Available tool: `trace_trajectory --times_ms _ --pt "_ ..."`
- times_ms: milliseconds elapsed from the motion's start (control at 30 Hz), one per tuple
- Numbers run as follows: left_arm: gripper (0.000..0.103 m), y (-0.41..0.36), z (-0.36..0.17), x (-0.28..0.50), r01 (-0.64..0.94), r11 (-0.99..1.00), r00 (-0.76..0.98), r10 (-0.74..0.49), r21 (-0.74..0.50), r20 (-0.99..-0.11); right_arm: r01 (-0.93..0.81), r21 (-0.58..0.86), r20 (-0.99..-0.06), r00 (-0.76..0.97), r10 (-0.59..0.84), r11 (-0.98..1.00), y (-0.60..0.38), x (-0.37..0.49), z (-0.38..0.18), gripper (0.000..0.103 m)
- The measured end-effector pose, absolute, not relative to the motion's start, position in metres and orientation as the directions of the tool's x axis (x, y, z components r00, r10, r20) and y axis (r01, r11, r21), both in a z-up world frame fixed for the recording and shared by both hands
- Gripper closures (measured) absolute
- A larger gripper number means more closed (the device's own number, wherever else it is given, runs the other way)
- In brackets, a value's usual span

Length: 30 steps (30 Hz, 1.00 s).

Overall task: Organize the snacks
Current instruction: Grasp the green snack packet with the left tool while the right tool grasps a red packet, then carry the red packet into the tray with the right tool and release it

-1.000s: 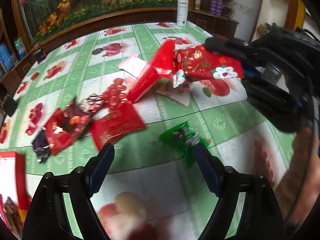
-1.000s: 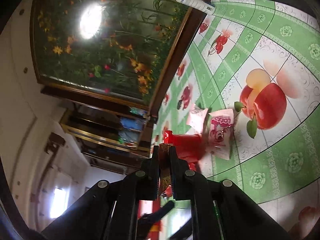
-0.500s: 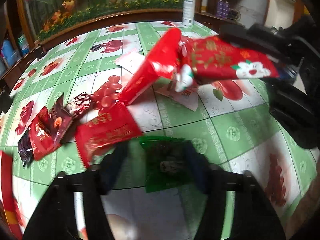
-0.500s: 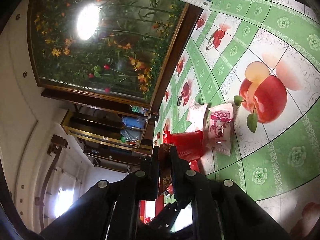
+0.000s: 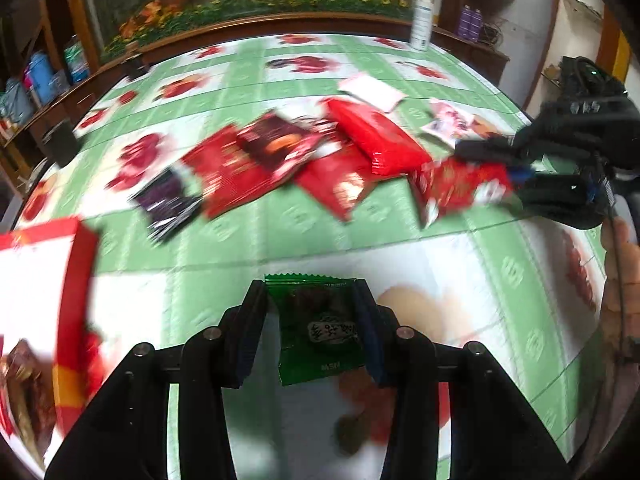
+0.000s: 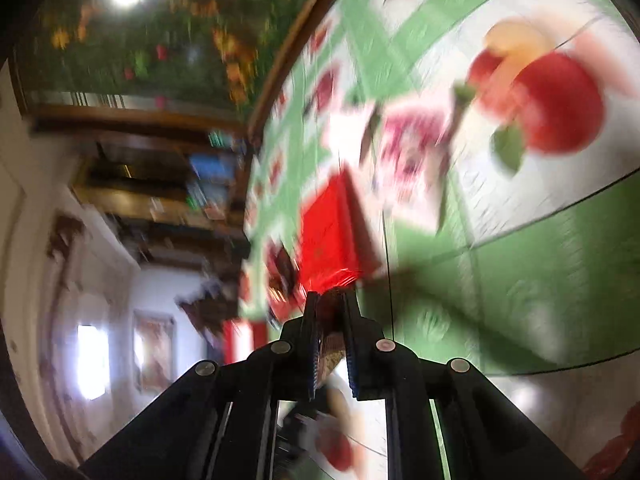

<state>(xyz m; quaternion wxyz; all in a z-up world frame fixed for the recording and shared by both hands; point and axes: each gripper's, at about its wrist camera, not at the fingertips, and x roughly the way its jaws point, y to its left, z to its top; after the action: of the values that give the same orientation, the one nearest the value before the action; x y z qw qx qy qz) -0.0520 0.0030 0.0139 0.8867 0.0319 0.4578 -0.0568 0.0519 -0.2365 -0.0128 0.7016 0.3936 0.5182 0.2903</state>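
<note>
My left gripper (image 5: 310, 288) has a green snack packet (image 5: 316, 328) between its pads; its jaws are closing on it and the packet hangs sharp above the blurred tablecloth. At the right of the left wrist view, my right gripper (image 5: 492, 172) holds a red snack packet (image 5: 456, 188) just above the table. The right wrist view shows that red snack packet (image 6: 330, 316) edge-on between the right gripper's (image 6: 330, 300) narrow jaws, which are easing open. Several loose packets lie on the table: a long red one (image 5: 376, 136), a dark brown one (image 5: 276, 144) and a purple one (image 5: 168, 200).
A red-sided box (image 5: 80, 280) stands at the near left. A white packet (image 5: 372, 88) and a pink packet (image 5: 452, 122) lie beyond the pile. A white spray bottle (image 5: 422, 20) stands at the table's far wooden rim. A person's hand (image 5: 620, 280) is at the right edge.
My left gripper has shut around the green packet and carried it left toward the red box. The right gripper has tipped down toward the table with its red packet.
</note>
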Motion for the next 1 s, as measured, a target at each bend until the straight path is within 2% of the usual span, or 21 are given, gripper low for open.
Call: trace_trajectory --times_ms 133,333,533,733,1000 --pt "0.062 0.027 0.015 -0.065 0.087 0.996 0.579 -0.063 -0.016 -0.813 -0.096 0.797 -0.581 0.147 0.8 0.597 -0.194 0.048 -0.016 0.09" --pt "0.062 0.053 0.025 -0.084 0.042 0.998 0.61 -0.055 -0.037 -0.791 -0.329 0.749 -0.595 0.051 0.802 0.576 -0.148 0.029 0.004 0.093" --pt "0.062 0.06 0.035 -0.096 0.048 0.999 0.645 -0.046 -0.02 -0.763 -0.334 0.719 -0.622 0.08 0.779 0.609 -0.149 0.027 0.004 0.094" --pt "0.063 0.068 0.026 -0.097 0.034 0.999 0.628 -0.042 -0.027 -0.777 -0.331 0.684 -0.672 0.061 0.738 0.65 -0.151 0.027 -0.006 0.091" --pt "0.063 0.071 0.025 -0.101 0.022 0.999 0.627 -0.038 -0.031 -0.778 -0.416 0.665 -0.655 0.073 0.752 0.62 -0.14 0.016 0.006 0.1"
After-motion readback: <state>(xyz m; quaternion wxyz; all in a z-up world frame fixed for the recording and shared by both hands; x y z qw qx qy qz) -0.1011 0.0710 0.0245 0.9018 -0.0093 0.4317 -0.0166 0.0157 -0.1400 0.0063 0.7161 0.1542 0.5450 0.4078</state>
